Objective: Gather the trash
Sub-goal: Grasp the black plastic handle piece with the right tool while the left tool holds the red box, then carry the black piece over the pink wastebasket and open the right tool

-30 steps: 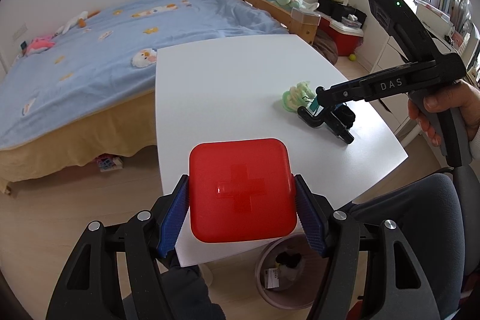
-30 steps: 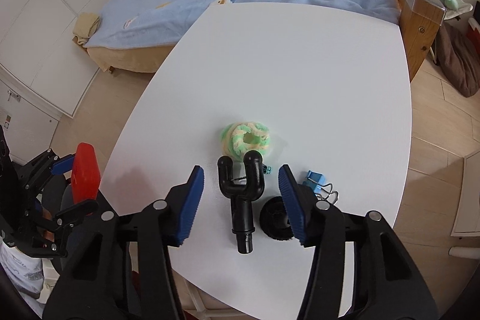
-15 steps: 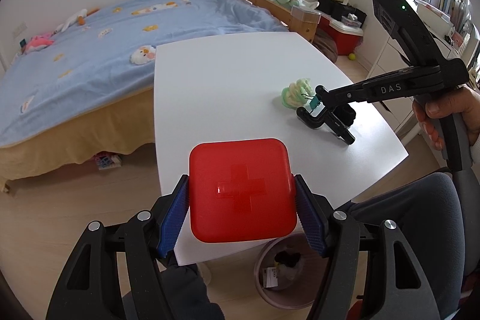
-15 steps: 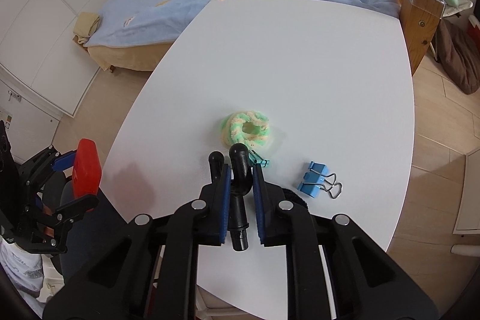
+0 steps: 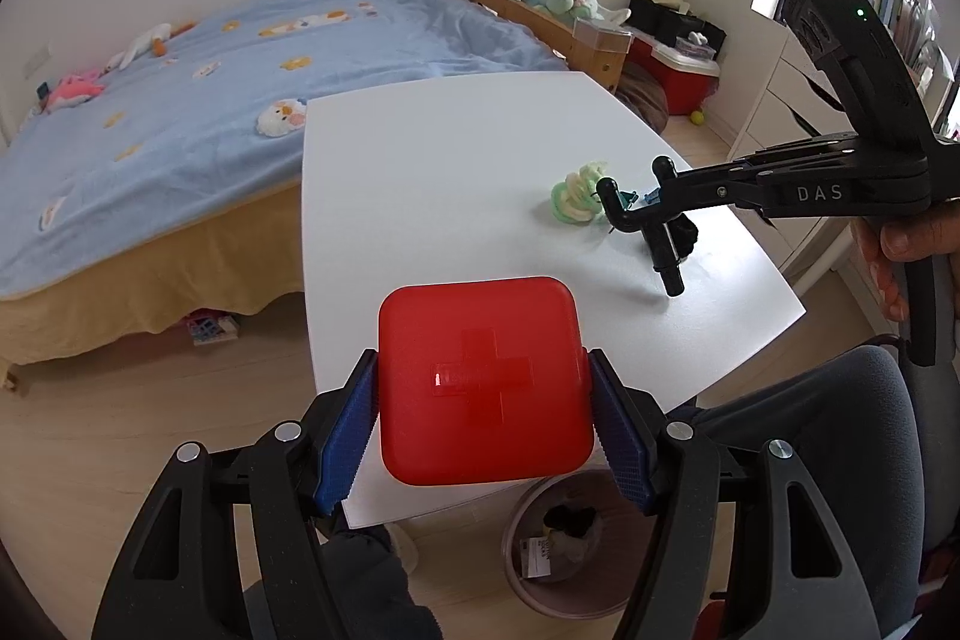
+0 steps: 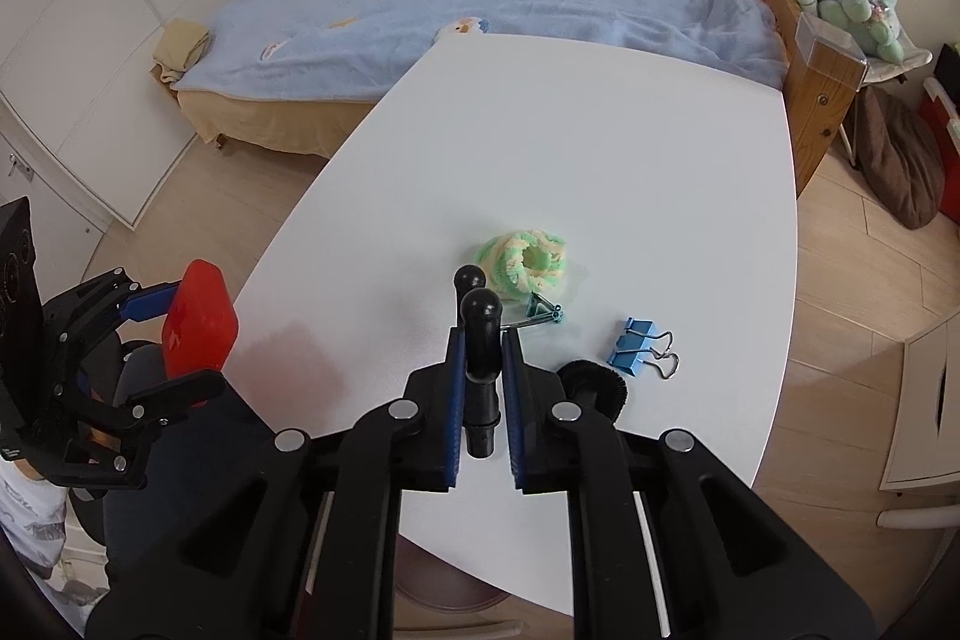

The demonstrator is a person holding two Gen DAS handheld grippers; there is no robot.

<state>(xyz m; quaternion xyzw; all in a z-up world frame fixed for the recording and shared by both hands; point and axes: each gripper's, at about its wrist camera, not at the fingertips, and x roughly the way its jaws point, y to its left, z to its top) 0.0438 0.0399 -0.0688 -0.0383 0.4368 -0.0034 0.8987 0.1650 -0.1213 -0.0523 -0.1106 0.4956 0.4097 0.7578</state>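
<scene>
A black hook (image 6: 480, 340) is gripped by the right tongs (image 6: 482, 388) above the bench (image 6: 600, 172); a red box (image 5: 485, 379) is clamped by the left tongs (image 5: 485, 433).

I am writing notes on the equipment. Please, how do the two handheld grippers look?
Both are black plastic linkage frames with silver rivets and blue ribbed pads. The right gripper carries white letters "DAS", a pistol-style handle and a block on top with a small green light. The left gripper has the same build. No cables show.
</scene>
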